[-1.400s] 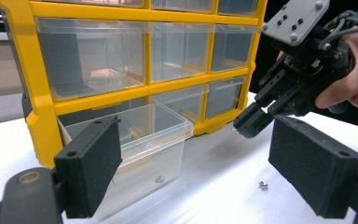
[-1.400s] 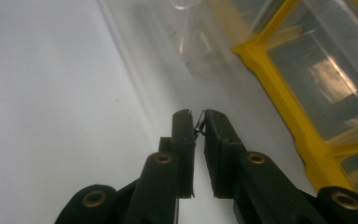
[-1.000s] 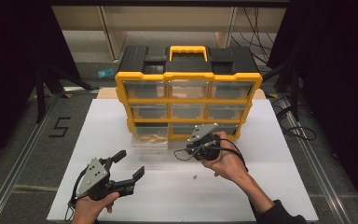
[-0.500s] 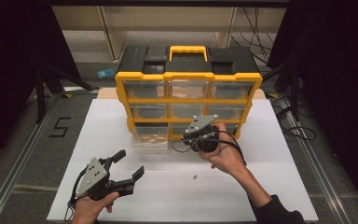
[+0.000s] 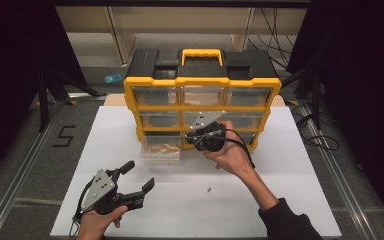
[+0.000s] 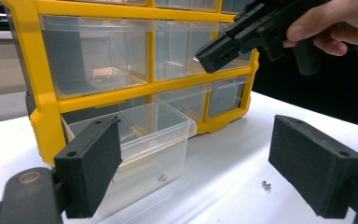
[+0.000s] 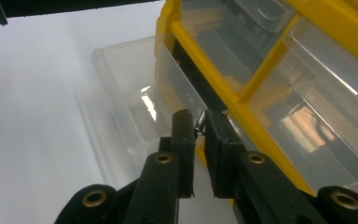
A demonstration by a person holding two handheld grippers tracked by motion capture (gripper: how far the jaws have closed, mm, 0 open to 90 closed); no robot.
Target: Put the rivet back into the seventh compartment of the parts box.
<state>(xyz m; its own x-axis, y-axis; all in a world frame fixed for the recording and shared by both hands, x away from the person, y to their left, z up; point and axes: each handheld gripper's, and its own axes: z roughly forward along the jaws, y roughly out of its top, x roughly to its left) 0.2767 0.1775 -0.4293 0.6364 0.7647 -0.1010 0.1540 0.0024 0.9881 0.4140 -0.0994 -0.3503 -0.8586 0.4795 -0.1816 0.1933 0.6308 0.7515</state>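
We see a yellow organiser (image 5: 202, 107) with clear drawers standing on a white table (image 5: 290, 200). One drawer (image 5: 160, 150) has been taken out at the bottom left and sits on the table just in front of the organiser, touching or nearly touching its base. In the left gripper view, that drawer (image 6: 135, 144) is open at the top, with a small metal piece lying on its floor near the front wall.

Our right gripper (image 5: 192, 136) is held up against the organiser's lower front, just right of the drawer. In the right gripper view its jaws are nearly together, pinching a small, thin metal piece, probably a screw (image 7: 199, 125), at the very tips. The tips hang over the gap between the drawer's back edge and the yellow frame. We cannot tell whether the screw touches anything besides the jaws.

Our left gripper (image 5: 136, 177) is low over the near left part of the table, well apart from the organiser, with its jaws wide apart and nothing between them. It points toward the drawer.

A second small screw (image 5: 208, 189) lies loose on the table between the two hands, nearer the right forearm; in the left gripper view it (image 6: 265, 185) lies on the bare table between the jaws, farther off
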